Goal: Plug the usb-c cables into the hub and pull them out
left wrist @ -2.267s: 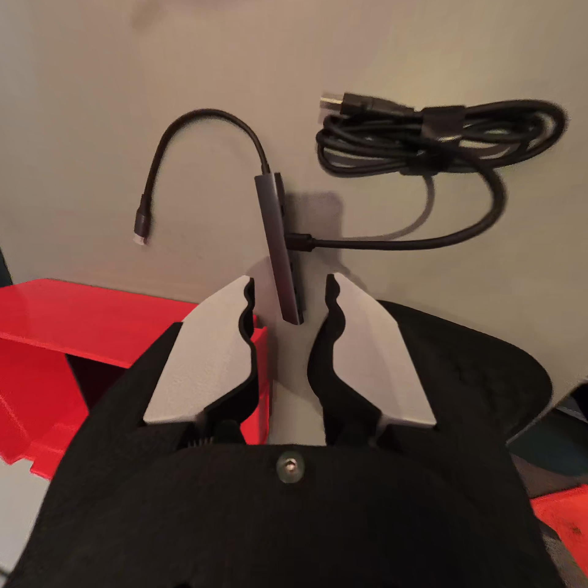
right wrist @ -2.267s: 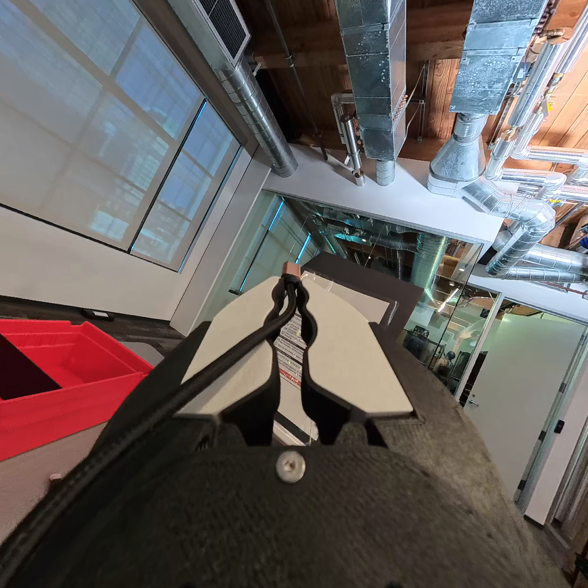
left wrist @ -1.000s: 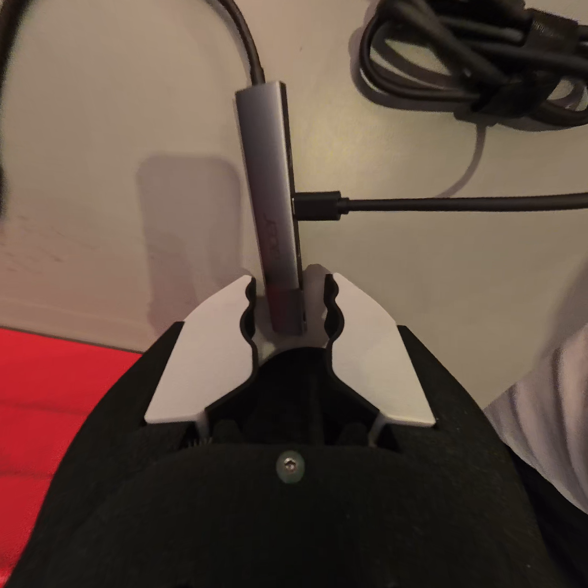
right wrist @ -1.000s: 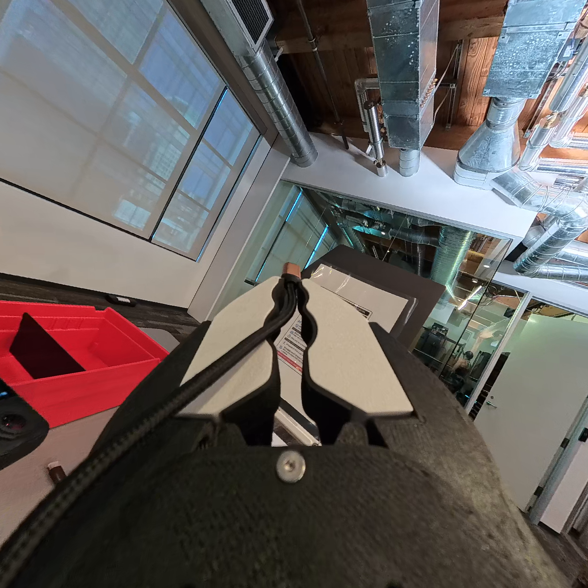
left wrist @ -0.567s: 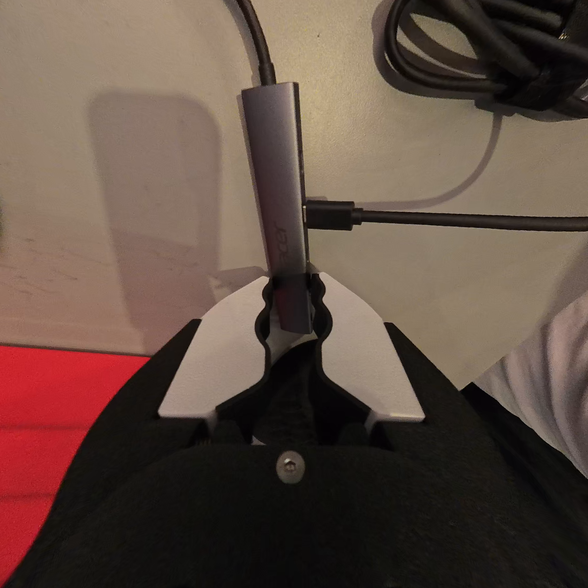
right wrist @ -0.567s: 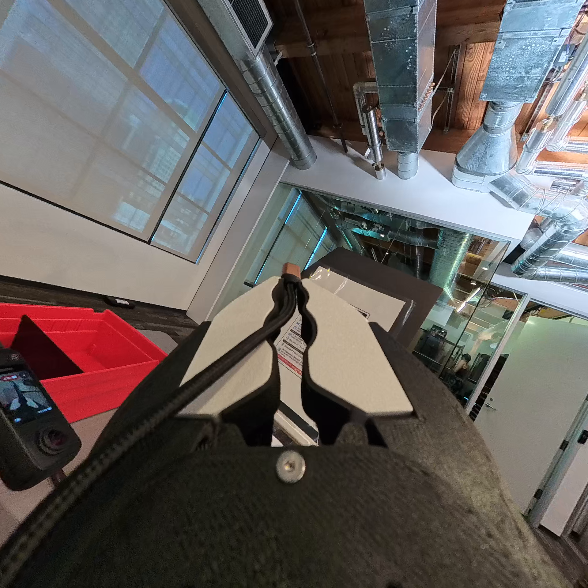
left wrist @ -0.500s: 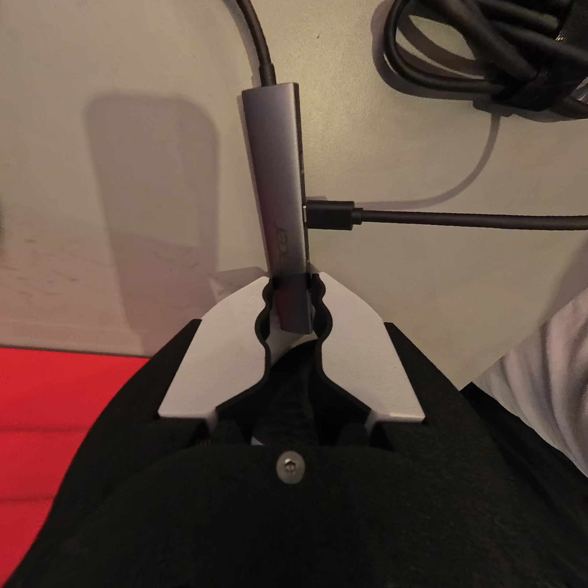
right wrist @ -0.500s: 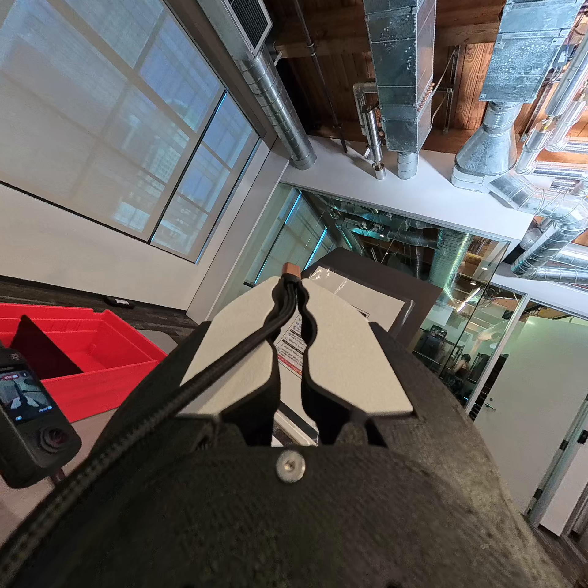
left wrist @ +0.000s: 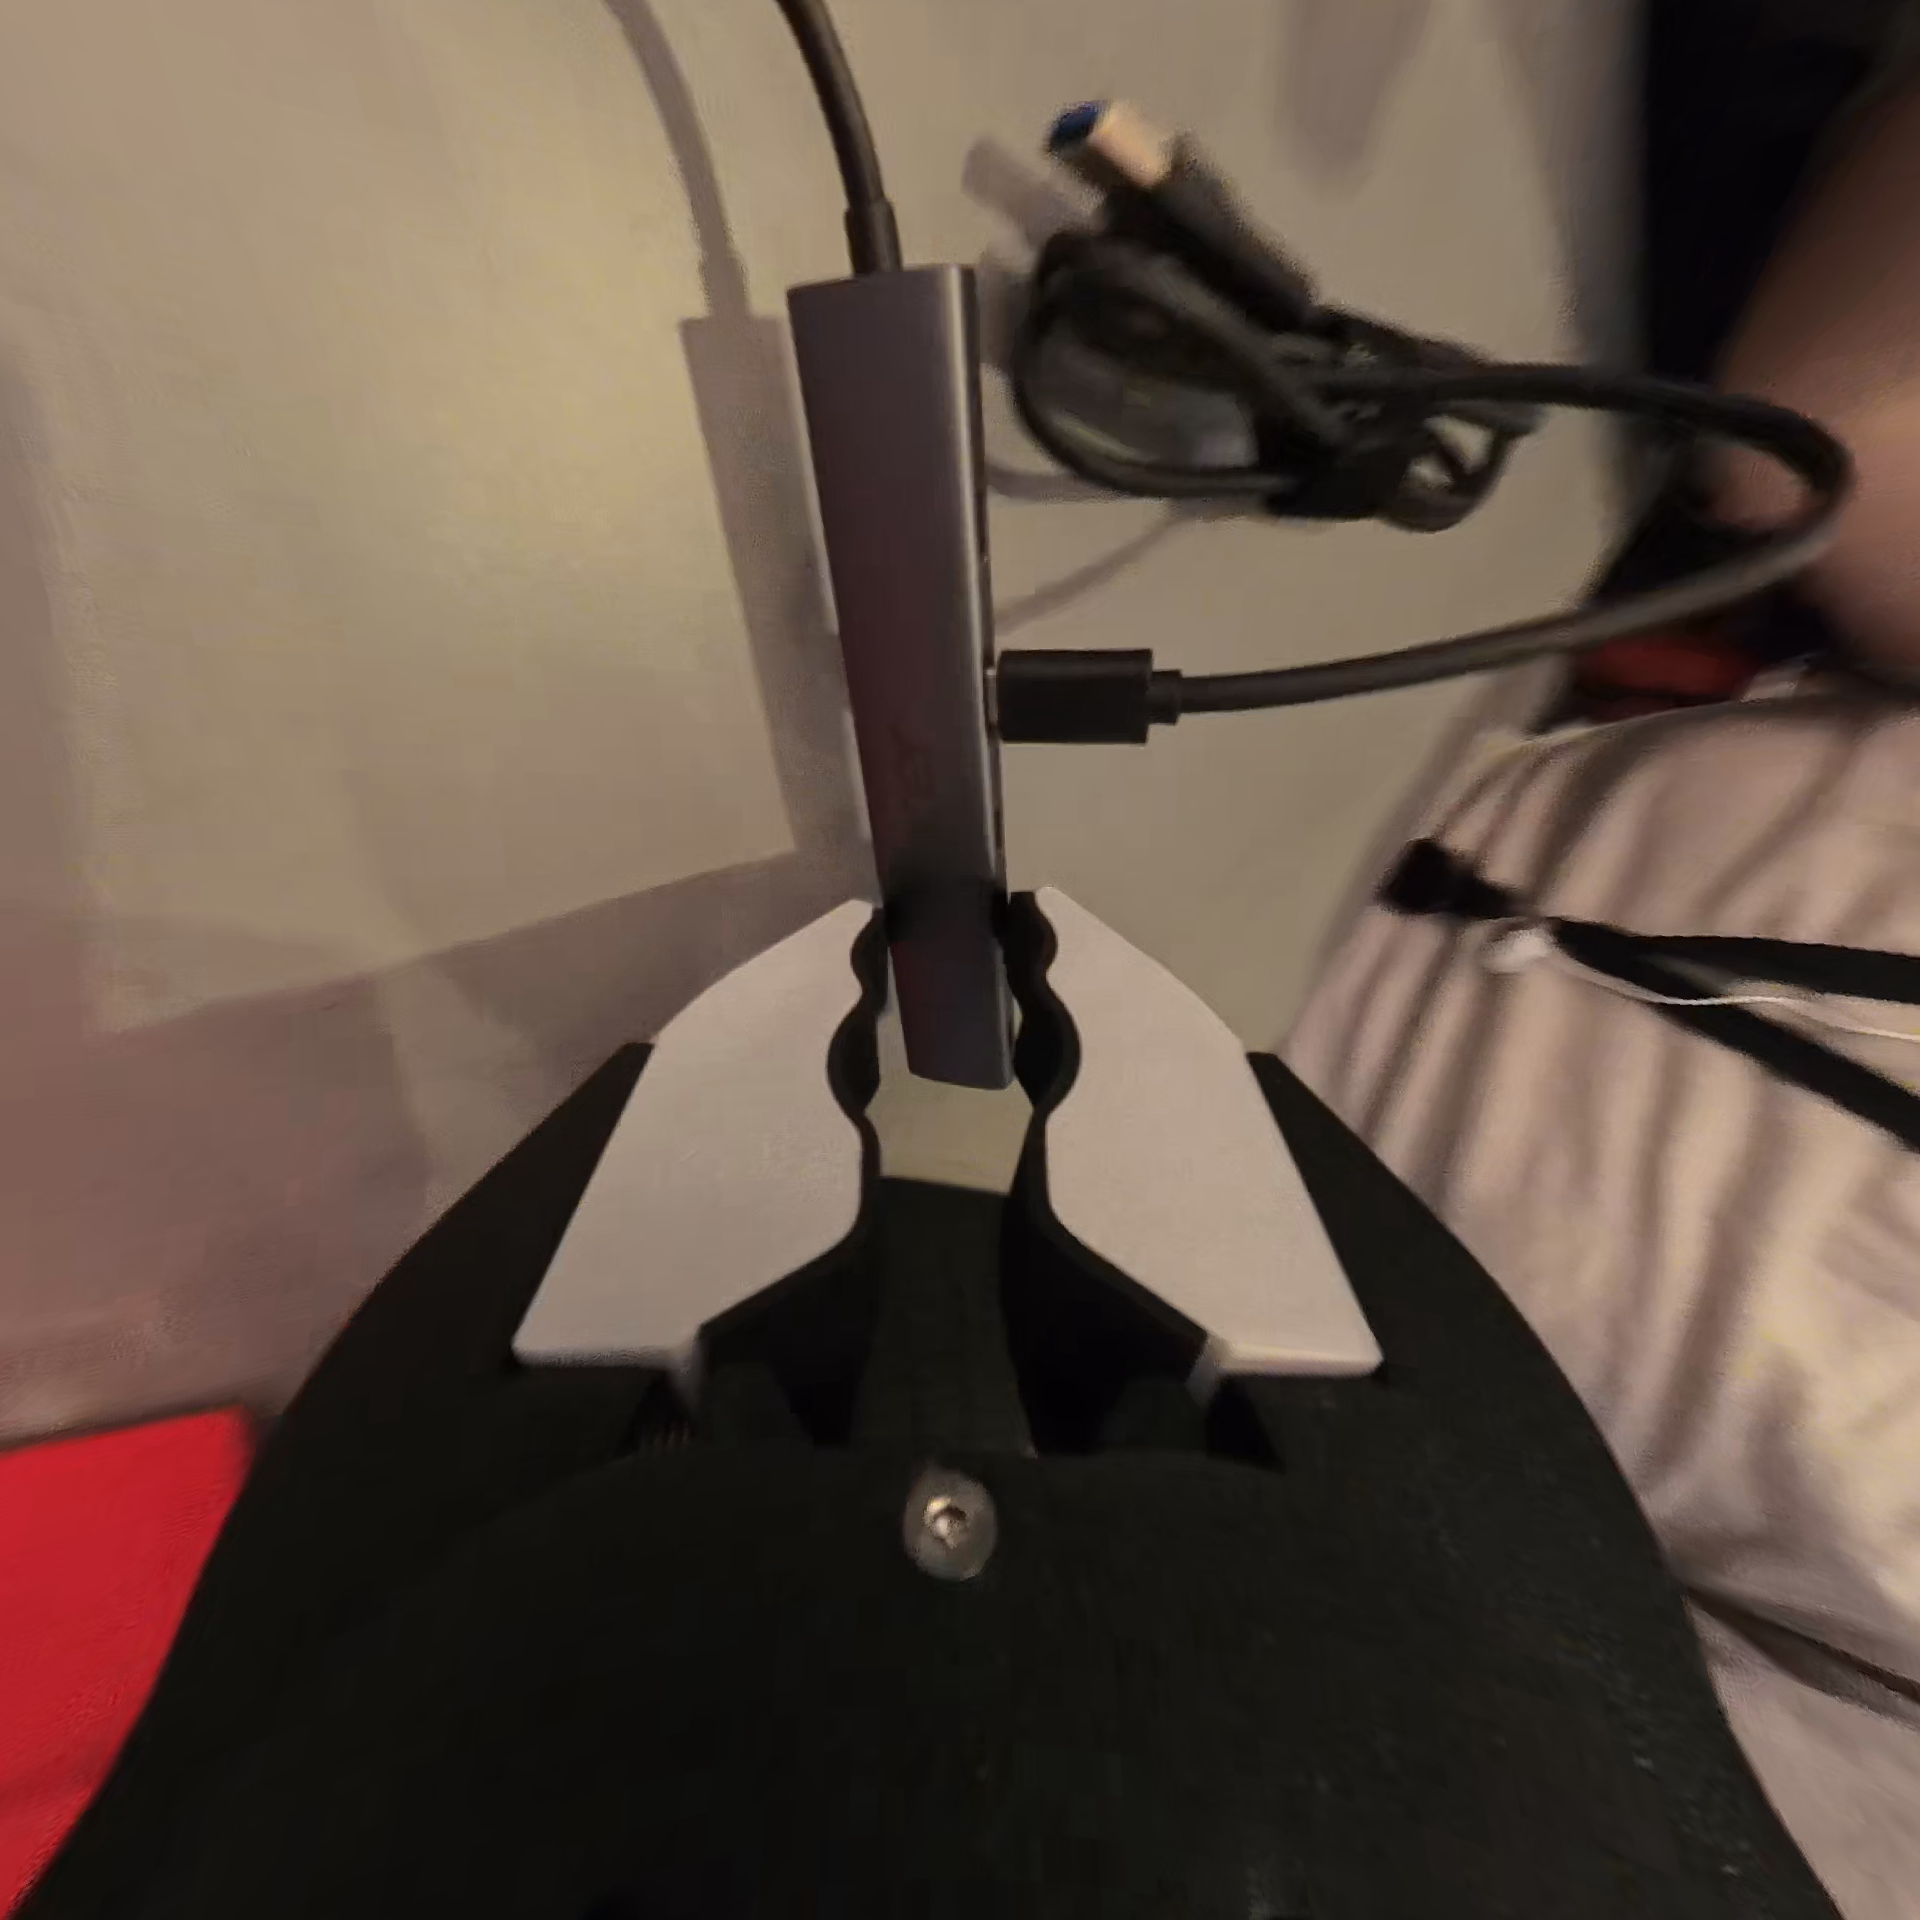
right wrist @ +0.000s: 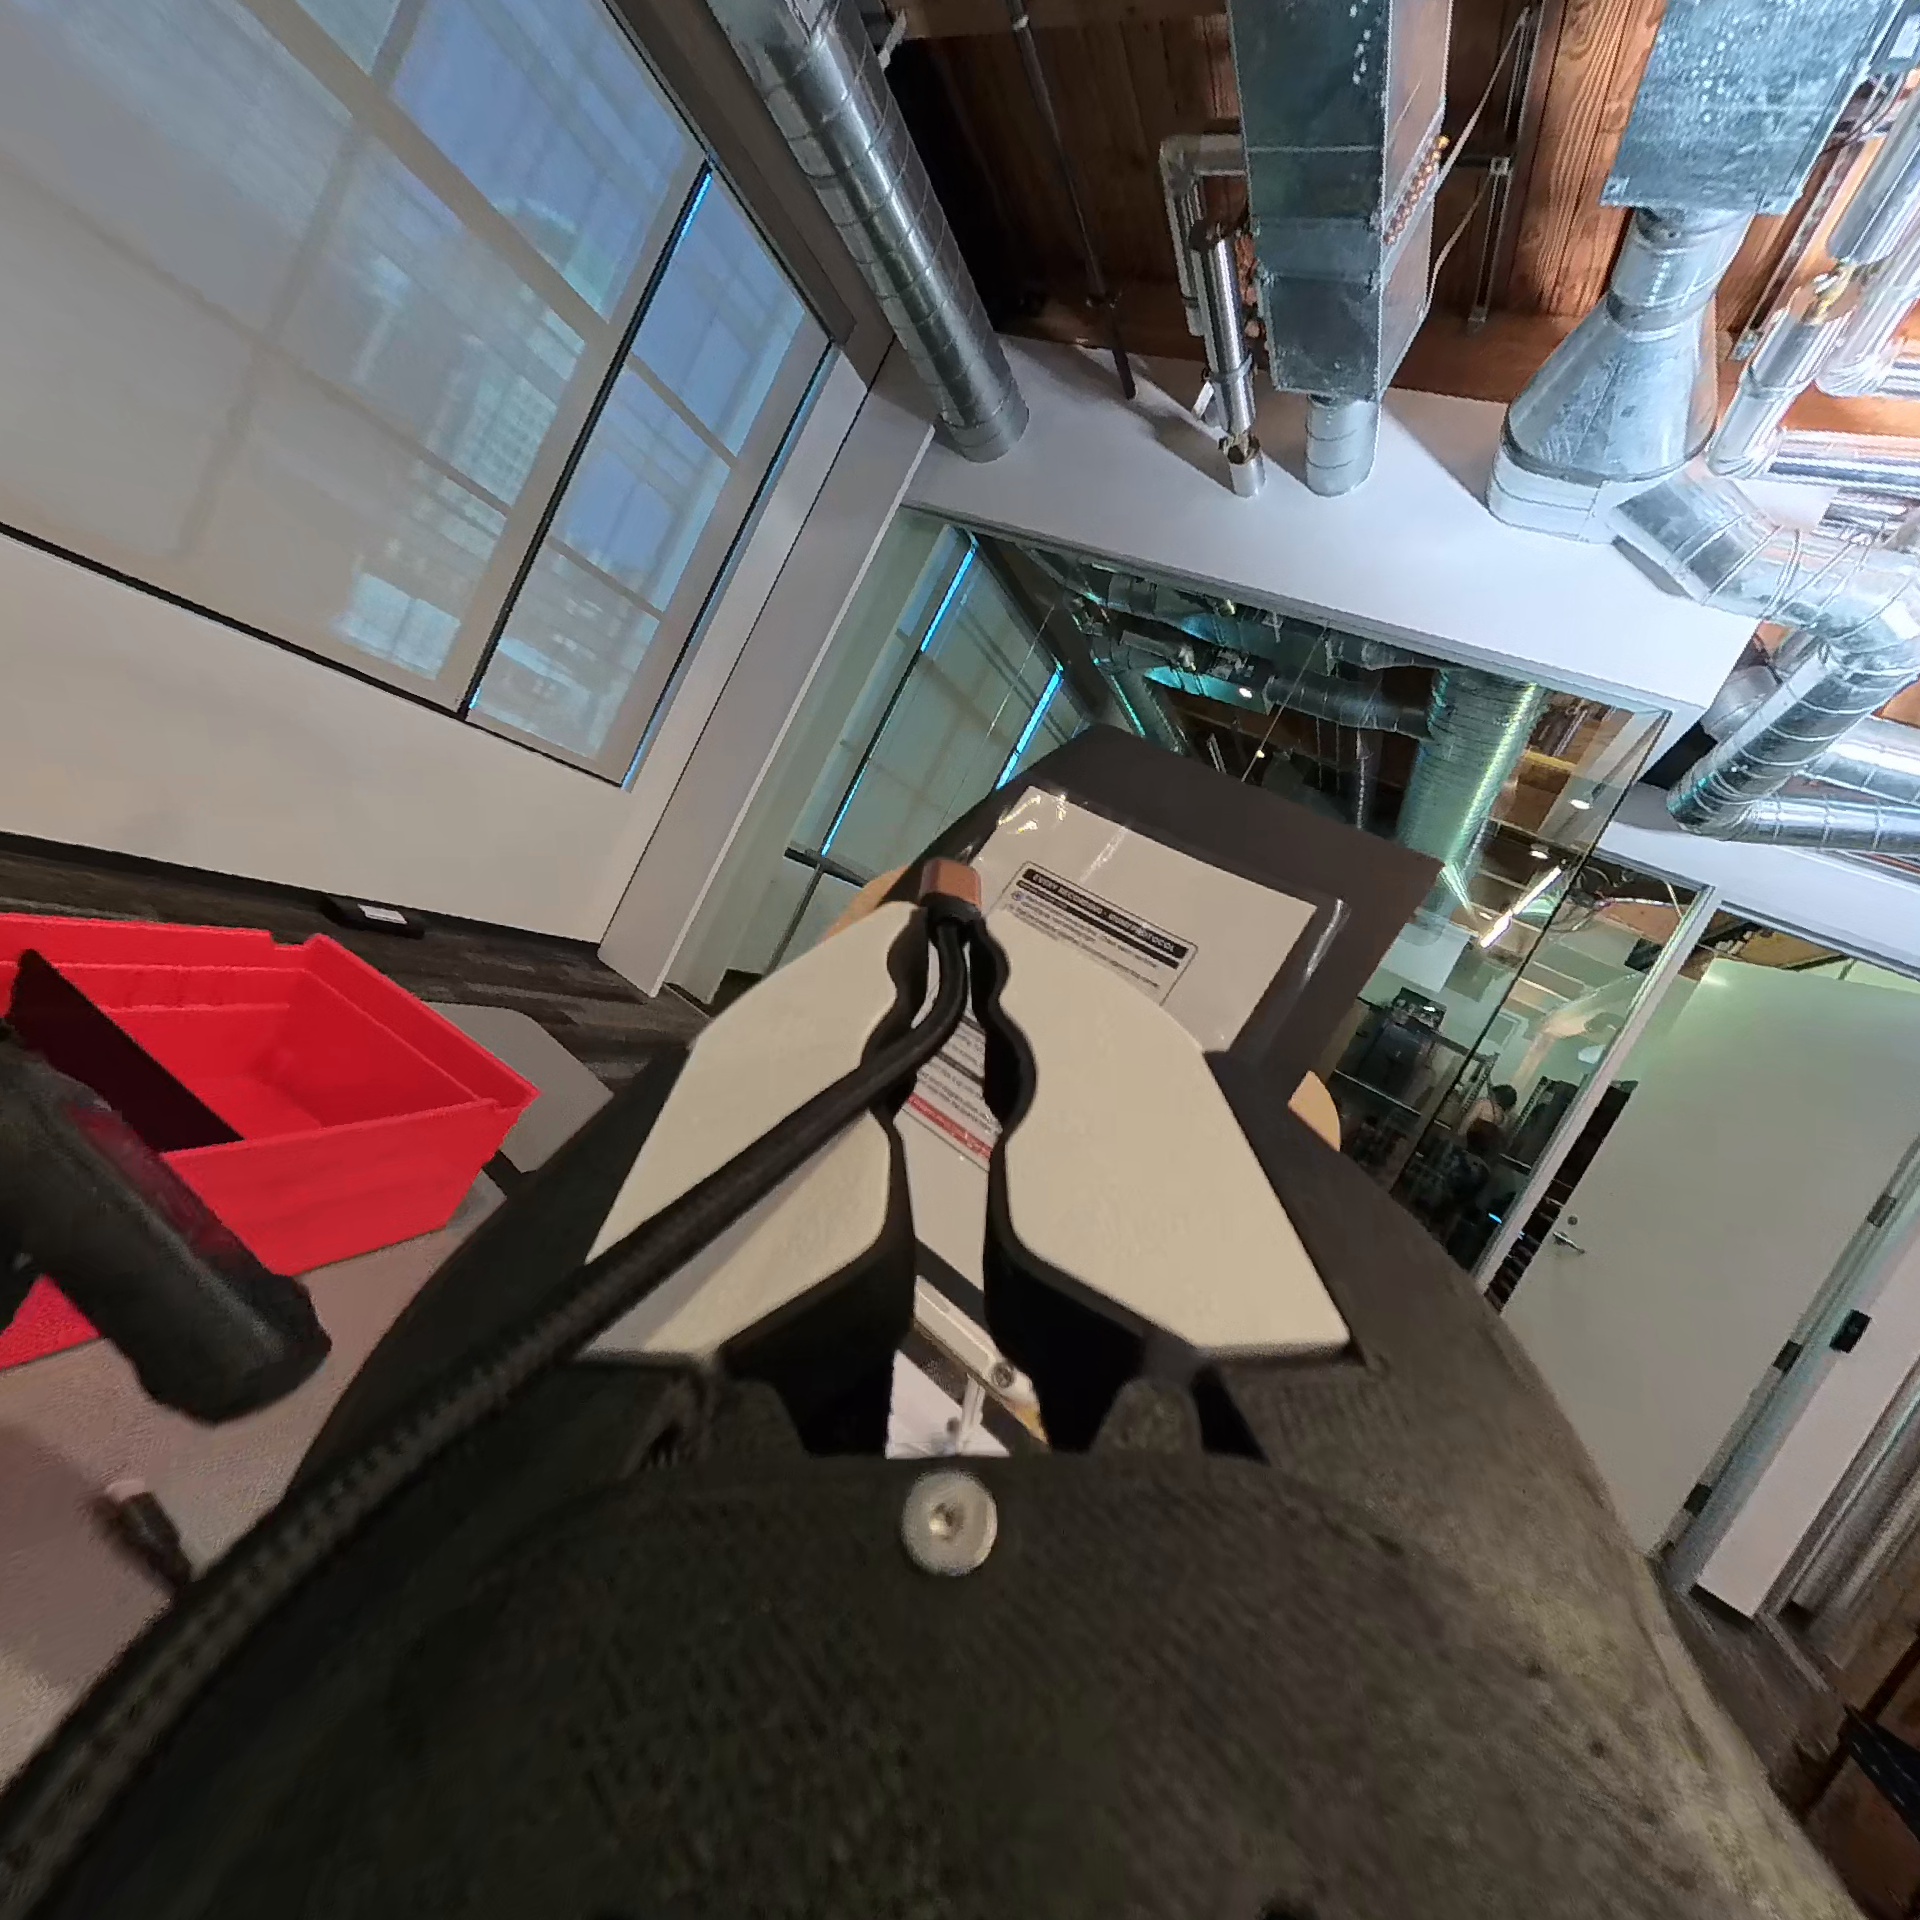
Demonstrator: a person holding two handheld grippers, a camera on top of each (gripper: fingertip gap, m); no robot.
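Observation:
In the left wrist view my left gripper [left wrist: 943,914] is shut on the near end of the slim grey hub [left wrist: 902,582] and holds it lifted off the beige table [left wrist: 312,520]. A black USB-C plug [left wrist: 1075,696] sits in the hub's right side, and its coiled cable bundle [left wrist: 1247,416] hangs up with it. The hub's own lead [left wrist: 842,125] runs off the top. In the right wrist view my right gripper [right wrist: 951,914] is shut on a black braided cable [right wrist: 727,1195], whose copper-coloured plug tip [right wrist: 951,878] sticks out past the fingertips. It points up toward the ceiling.
A red bin [right wrist: 260,1070] stands on the table at the left, and its red edge [left wrist: 114,1527] shows in the left wrist view. A person's light shirt [left wrist: 1610,1143] fills that view's right side. A black handle-like object [right wrist: 135,1247] crosses the right wrist view's left edge. The grippers' ends are close to 35 centimeters from one another.
My left gripper closed on the hub's end and lifted it; the plugged cable and its coil rose with it and swung. My right gripper stayed shut on its cable and shifted slightly.

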